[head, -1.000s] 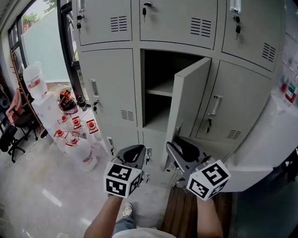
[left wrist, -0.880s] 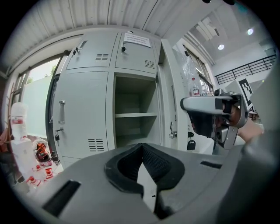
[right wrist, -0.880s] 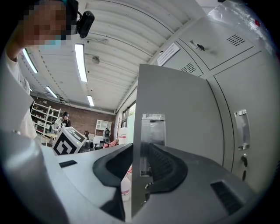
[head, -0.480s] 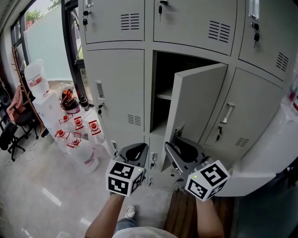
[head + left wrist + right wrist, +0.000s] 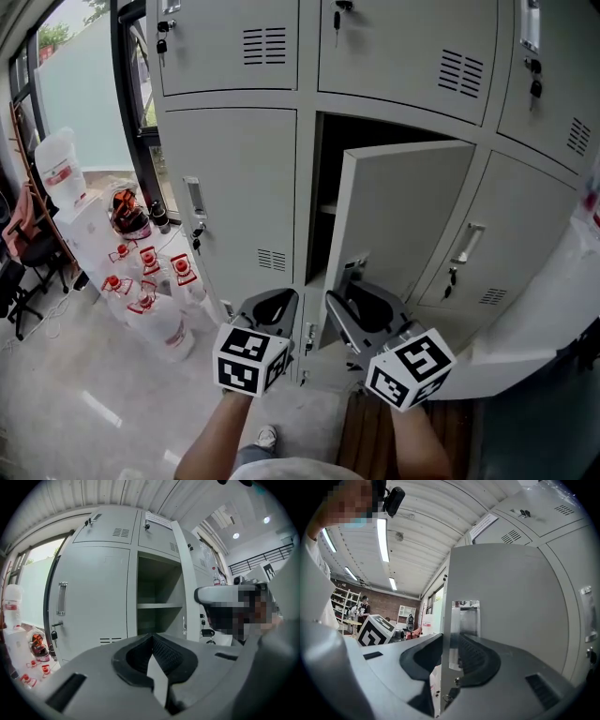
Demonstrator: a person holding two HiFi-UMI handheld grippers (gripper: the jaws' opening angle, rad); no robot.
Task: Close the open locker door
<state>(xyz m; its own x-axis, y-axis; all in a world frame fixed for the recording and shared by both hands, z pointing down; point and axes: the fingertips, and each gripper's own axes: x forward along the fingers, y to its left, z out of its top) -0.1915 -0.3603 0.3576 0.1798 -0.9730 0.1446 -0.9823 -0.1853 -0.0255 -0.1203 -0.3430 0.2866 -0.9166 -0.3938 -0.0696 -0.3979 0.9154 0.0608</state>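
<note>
door's swinging in: compared with a second ago, the locker door (image 5: 403, 216) covers more of the open compartment (image 5: 324, 178), and only a sliver of the shelf (image 5: 325, 209) shows in the head view. the right gripper (image 5: 450, 651) has just been closing its jaws, and the door's free edge runs between them. one pad is on the inner face and the ribbed pad on the outer face beside the shiny handle plate (image 5: 465, 620), so we read it as a pinch on the door.

the door hangs from the compartment's right side, about halfway across its front, and the pinch is low down near the compartment's bottom edge. the left gripper (image 5: 272, 302) hangs below the compartment's lower left corner, tips pressed together, carrying nothing.

the danger, as we see it, is the inner jaw. if we hold on all the way, it could get trapped between door and compartment frame. the thin edge could also slip from the pads mid-swing, leaving the door ajar.
</note>
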